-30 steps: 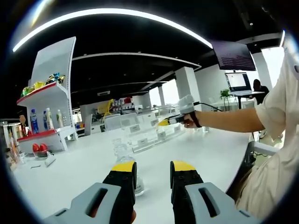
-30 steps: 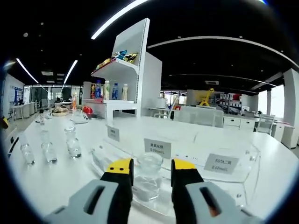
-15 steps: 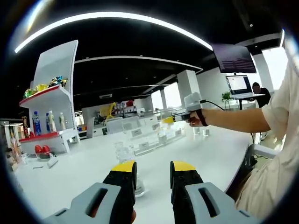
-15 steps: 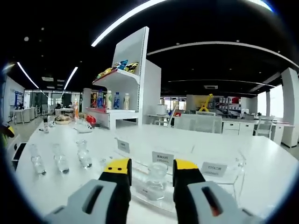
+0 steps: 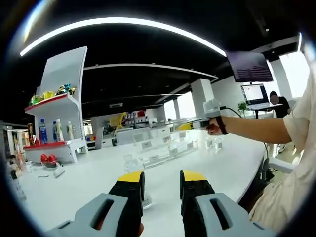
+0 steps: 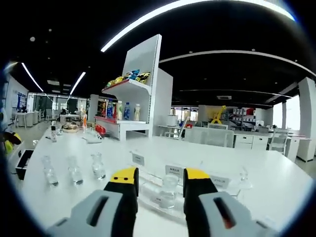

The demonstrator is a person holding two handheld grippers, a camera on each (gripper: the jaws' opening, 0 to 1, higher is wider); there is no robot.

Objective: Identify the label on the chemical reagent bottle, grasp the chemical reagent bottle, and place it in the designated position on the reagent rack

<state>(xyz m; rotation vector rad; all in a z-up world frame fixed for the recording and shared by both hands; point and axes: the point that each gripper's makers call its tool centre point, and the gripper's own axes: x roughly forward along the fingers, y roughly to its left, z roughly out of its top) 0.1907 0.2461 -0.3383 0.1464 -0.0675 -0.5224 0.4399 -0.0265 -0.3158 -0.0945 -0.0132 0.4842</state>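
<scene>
Both grippers are seen with jaws apart and nothing between them. Behind the right gripper (image 6: 160,178), at lower centre, a clear reagent bottle (image 6: 168,190) is seen in the transparent reagent rack (image 6: 148,190), its label too small to read. Three more bottles (image 6: 74,170) are seen at lower left. Beyond the left gripper (image 5: 162,178), another bottle (image 5: 130,163) is partly hidden.

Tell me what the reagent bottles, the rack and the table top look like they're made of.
The reagent bottles look like clear glass: see-through, with bright glints. The reagent rack seems clear acrylic or similar plastic, since the table shows through it and its edges catch light. The table is white with a smooth, faintly glossy finish, possibly laminate; its material is uncertain.
</scene>
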